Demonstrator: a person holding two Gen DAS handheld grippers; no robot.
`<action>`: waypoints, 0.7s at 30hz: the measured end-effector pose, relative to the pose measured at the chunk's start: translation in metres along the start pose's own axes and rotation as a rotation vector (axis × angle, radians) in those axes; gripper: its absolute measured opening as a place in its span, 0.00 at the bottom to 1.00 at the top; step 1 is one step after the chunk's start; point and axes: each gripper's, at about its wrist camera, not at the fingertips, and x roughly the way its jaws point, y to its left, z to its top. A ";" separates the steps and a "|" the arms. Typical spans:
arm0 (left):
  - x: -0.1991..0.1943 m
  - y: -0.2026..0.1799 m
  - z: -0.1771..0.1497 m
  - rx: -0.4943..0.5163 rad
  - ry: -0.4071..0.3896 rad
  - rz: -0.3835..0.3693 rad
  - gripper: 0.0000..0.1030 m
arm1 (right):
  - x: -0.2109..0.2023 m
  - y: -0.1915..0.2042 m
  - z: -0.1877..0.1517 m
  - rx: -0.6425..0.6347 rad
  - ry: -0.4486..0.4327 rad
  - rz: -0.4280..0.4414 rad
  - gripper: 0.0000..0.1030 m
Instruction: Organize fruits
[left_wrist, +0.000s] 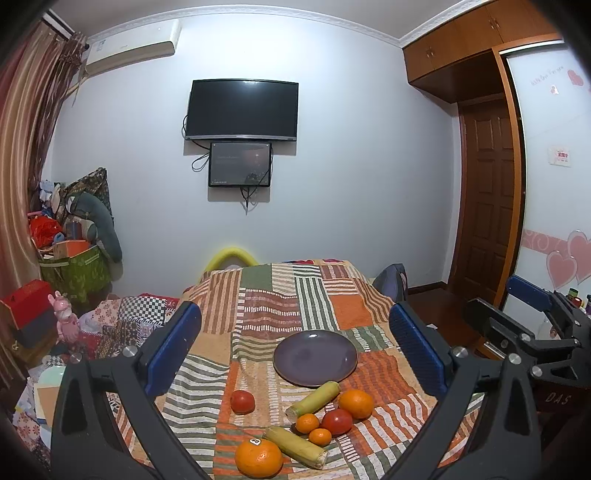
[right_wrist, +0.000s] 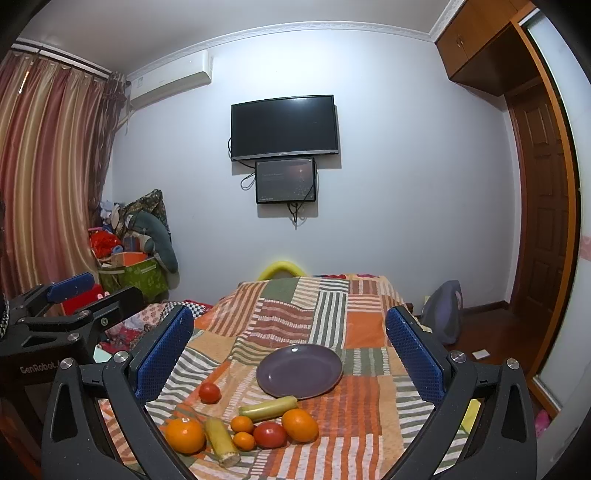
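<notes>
Left gripper (left_wrist: 295, 350): fingers wide, holding nothing. Right gripper (right_wrist: 291, 350): same. Purple plate (right_wrist: 299, 371) mid-bed (right_wrist: 365, 317); oranges, tomatoes, corn at near edge.

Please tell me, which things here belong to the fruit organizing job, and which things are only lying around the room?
For the job:
purple plate
two big oranges
two small oranges
two tomatoes
two corn cobs

Just lying about:
television
green storage box
curtain

Bare patchwork cloth (right_wrist: 373, 321) lies open beyond the purple plate (right_wrist: 299, 370); clustered fruit and corn cobs (right_wrist: 267, 408) crowd its near rim
</notes>
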 end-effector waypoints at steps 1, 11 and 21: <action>0.000 -0.001 0.000 0.001 -0.001 0.002 1.00 | 0.000 0.000 0.001 0.001 0.001 0.001 1.00; 0.001 -0.002 0.000 0.000 0.007 0.004 1.00 | 0.004 -0.002 -0.002 0.012 0.013 0.000 1.00; 0.003 0.000 -0.003 -0.006 0.013 0.003 1.00 | 0.004 -0.003 -0.003 0.015 0.015 0.001 1.00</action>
